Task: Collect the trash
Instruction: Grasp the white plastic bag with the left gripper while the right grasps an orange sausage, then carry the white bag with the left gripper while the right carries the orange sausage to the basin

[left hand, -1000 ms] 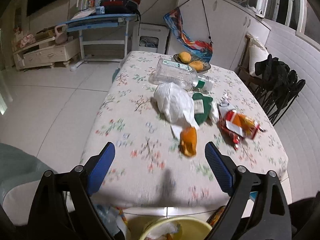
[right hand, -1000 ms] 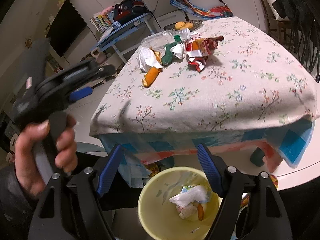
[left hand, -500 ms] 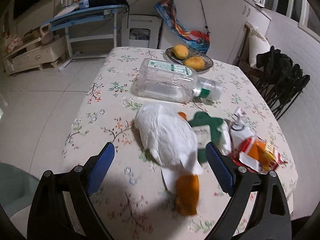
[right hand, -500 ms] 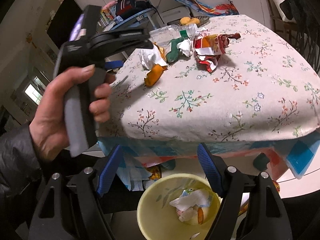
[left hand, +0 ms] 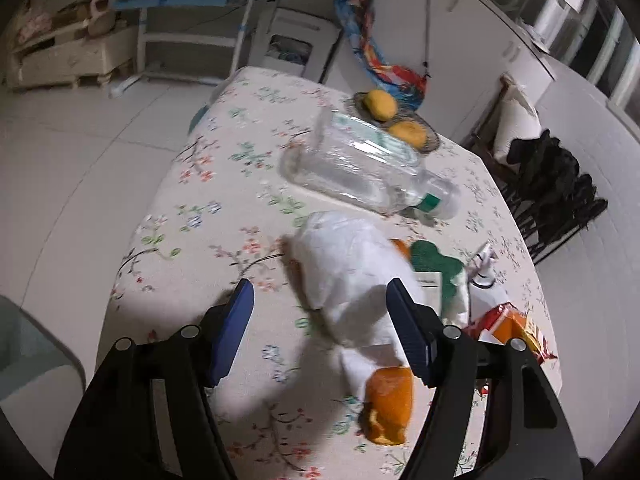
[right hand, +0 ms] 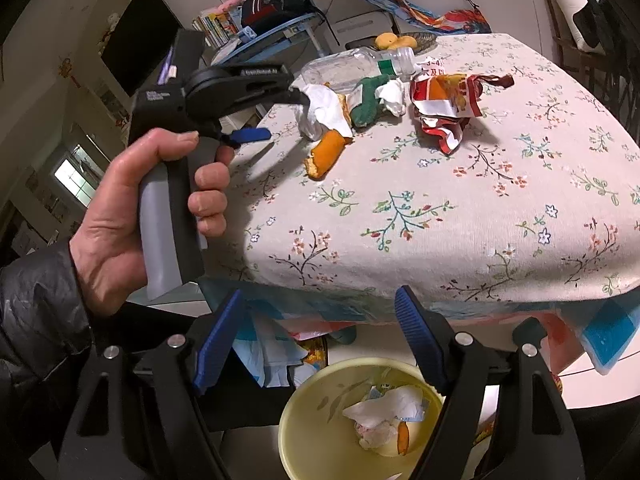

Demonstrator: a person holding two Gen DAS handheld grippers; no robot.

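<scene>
Comparing with a second ago, we note the left gripper (left hand: 320, 308) now over the table, jaws closing, white tissue (left hand: 352, 276) between them, ungripped. Right gripper (right hand: 316, 336) stays apart, empty, above the bin (right hand: 320, 396).

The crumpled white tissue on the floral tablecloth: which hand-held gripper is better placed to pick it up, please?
Left. The left hand-held gripper is closing beside the crumpled white tissue; the right hand-held gripper hovers open over the yellow bin.
</scene>
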